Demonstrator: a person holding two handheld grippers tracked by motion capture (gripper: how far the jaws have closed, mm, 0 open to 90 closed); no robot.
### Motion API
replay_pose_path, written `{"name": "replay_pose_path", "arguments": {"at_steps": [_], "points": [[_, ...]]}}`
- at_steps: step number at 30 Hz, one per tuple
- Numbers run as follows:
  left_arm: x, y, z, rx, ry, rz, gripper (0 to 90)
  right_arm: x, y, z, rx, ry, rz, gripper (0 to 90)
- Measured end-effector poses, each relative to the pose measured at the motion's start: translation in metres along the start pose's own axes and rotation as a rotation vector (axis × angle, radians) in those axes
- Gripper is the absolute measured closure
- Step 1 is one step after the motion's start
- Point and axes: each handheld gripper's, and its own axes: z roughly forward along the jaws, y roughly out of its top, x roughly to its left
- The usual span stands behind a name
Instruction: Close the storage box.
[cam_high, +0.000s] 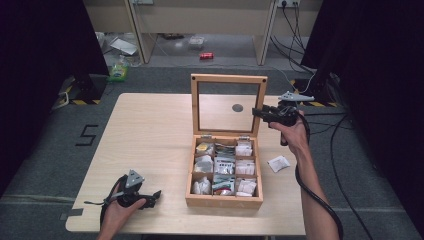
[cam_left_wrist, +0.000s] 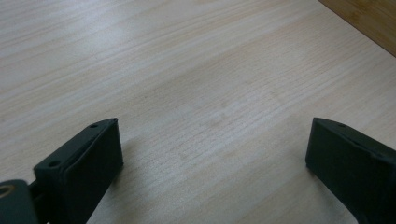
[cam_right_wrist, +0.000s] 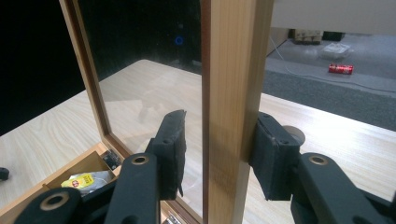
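A wooden tea box stands open on the table, its compartments packed with several sachets. Its glass-paned lid stands upright. My right gripper straddles the lid's right rail. One pad lies against the rail's back, while the other pad stands a little off the front, so the right gripper is open around the rail. At the table's near left, my left gripper rests low over bare wood. The left gripper is open wide and has nothing between its pads.
One white sachet lies on the table right of the box. A grey round disc sits behind the lid. Cables trail off the right edge. Past the far edge, a red can and bottles lie on the floor.
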Motion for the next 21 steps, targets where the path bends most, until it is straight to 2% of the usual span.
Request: {"name": "replay_pose_path", "arguments": {"at_steps": [7,14,21], "points": [[0.0,0.0,0.0,0.002,0.0,0.0,2.5,0.003,-0.001,-0.007,-0.01,0.021,-0.025,62.5],[0.0,0.0,0.0,0.003,0.0,-0.001,2.4,0.012,-0.001,-0.017,-0.016,0.037,-0.043,63.3],[0.0,0.0,0.0,0.002,-0.001,-0.001,2.4,0.024,-0.002,-0.026,-0.01,0.029,-0.074,61.8]]}}
